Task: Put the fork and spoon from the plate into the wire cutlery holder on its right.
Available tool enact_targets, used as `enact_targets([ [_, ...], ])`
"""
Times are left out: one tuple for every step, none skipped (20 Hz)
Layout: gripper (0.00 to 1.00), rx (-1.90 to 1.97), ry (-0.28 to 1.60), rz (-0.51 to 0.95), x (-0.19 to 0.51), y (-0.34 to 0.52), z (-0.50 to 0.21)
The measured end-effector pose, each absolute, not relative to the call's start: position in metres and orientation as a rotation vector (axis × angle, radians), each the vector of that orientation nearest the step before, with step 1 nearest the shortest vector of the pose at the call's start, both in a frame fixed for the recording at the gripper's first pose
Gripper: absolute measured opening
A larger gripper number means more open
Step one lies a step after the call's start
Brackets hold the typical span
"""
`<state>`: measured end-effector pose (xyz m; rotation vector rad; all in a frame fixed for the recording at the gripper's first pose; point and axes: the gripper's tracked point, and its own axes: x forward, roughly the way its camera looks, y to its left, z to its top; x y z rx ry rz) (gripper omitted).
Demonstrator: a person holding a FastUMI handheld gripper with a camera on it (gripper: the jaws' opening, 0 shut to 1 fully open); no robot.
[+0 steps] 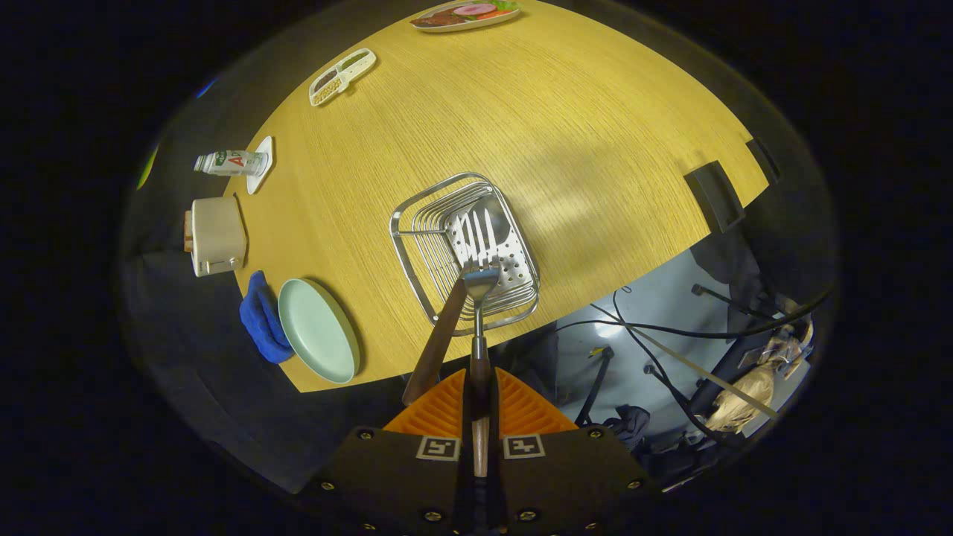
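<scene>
My gripper (477, 394) is shut on the wooden handle of the spoon (480, 283). The spoon hangs bowl-first over the near rim of the wire cutlery holder (417, 223), which stands on the wooden table just beyond the fingers. The fork (476, 234) rests in the holder with its tines on the perforated metal insert. Its wooden handle (435, 342) leans out toward me, just left of the spoon. Left of the holder, near the table's edge, the pale green plate (320, 331) lies bare.
A blue cloth (260, 320) lies against the plate's left side. Further along that edge are a beige box (216, 234), a small bottle (231, 162) on a coaster, a divided snack tray (341, 76) and a food platter (465, 13). Cables and stands (670, 350) crowd the floor to the right.
</scene>
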<state>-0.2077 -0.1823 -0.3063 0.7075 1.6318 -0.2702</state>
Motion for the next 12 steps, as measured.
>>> enact_targets([
  [0.11,0.701,1.620,-0.268,-0.204,-0.182,-0.305],
  [0.14,0.688,1.609,-0.268,-0.203,-0.182,-0.305],
  [0.15,0.677,1.595,-0.269,-0.200,-0.182,-0.303],
  [0.16,0.648,1.590,-0.283,-0.200,-0.187,-0.304],
  [0.38,0.628,1.575,-0.286,-0.197,-0.191,-0.302],
  [0.47,0.627,1.563,-0.290,-0.197,-0.190,-0.300],
  [0.56,0.645,1.547,-0.293,-0.194,-0.190,-0.296],
  [0.56,0.658,1.530,-0.295,-0.193,-0.189,-0.294],
  [0.57,0.659,1.519,-0.299,-0.191,-0.189,-0.292],
  [0.57,0.652,1.508,-0.304,-0.192,-0.191,-0.292],
  [0.57,0.644,1.494,-0.312,-0.191,-0.194,-0.290],
  [0.57,0.638,1.478,-0.321,-0.190,-0.195,-0.288],
])
